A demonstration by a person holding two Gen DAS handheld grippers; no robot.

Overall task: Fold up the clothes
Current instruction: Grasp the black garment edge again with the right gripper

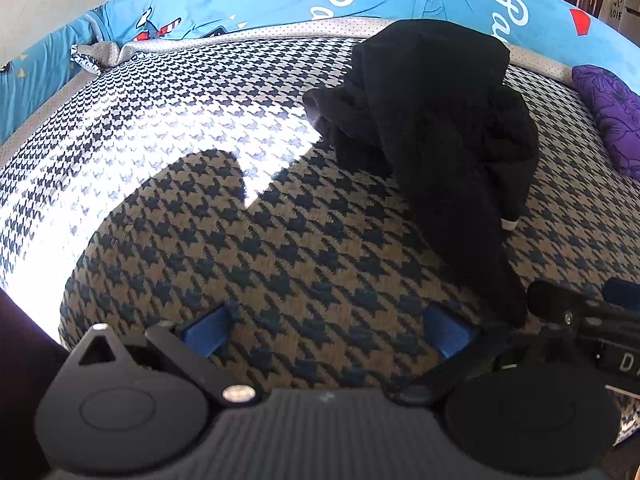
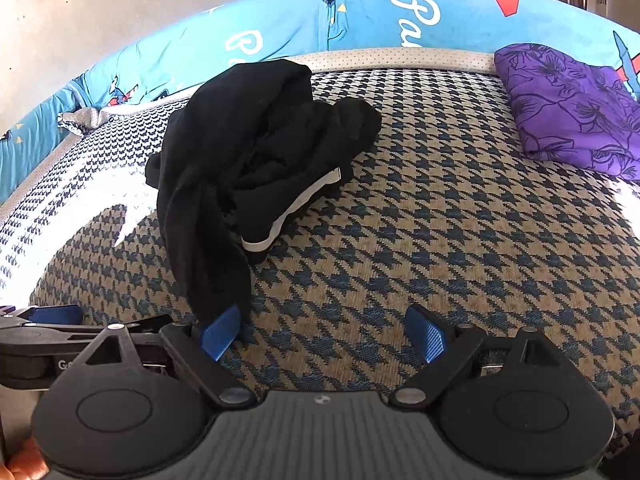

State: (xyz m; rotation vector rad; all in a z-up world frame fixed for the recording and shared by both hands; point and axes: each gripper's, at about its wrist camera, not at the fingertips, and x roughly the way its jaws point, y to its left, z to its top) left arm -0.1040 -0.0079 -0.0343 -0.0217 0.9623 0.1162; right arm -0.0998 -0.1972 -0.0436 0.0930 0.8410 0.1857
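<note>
1. Nearest the lens in both wrist views sit the black gripper bodies with blue finger pads. The left gripper [image 1: 326,330] is spread wide and holds nothing; the right gripper [image 2: 324,334] is likewise released, its left pad [image 2: 220,332] touching the trailing end of the garment.
2. Task item: a crumpled black garment with a white trim band [image 2: 248,160] lies in a heap on the houndstooth-patterned blue-and-tan bedcover [image 2: 440,240], toward the far side, one long strip reaching to the right gripper.
3. Writing: white script beginning "Pa" on the light-blue printed cushion [image 2: 400,12] along the far edge; the rest is cut off.
4. A folded purple floral cloth [image 2: 568,108] lies at far right, well apart from the heap.
5. Open bedcover lies between the grippers and right of the heap; a sunlit patch [image 1: 160,128] lies left.
</note>
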